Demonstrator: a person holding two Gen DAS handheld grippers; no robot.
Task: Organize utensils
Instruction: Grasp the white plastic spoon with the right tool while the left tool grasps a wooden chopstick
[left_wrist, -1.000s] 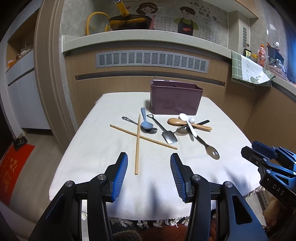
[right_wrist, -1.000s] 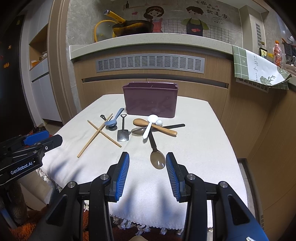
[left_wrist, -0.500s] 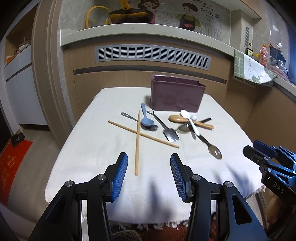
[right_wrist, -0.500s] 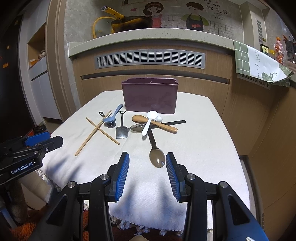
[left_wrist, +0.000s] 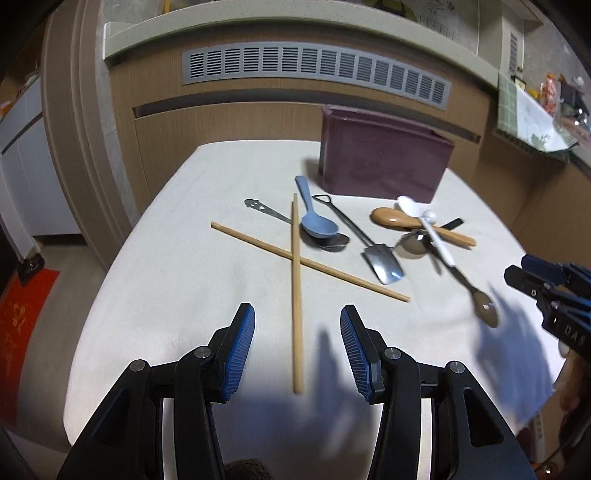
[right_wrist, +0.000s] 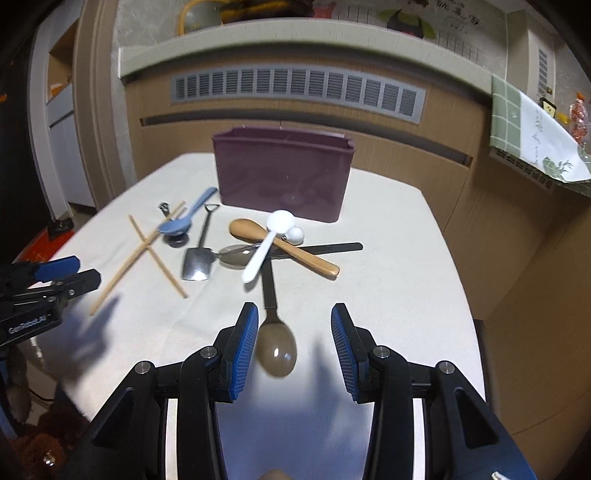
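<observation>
Utensils overlap, blurred; holder interior hidden; left tongs and right tongs gape empty.

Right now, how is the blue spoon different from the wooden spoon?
The blue spoon is pale blue and looks like plastic; the wooden spoon is glossy brown. The blue spoon lies on top, its bowl over a metal spoon; the wooden spoon lies underneath, with a white spoon crossing it. The blue one lies left, near the chopsticks. Both lie flat before the purple bin.
</observation>
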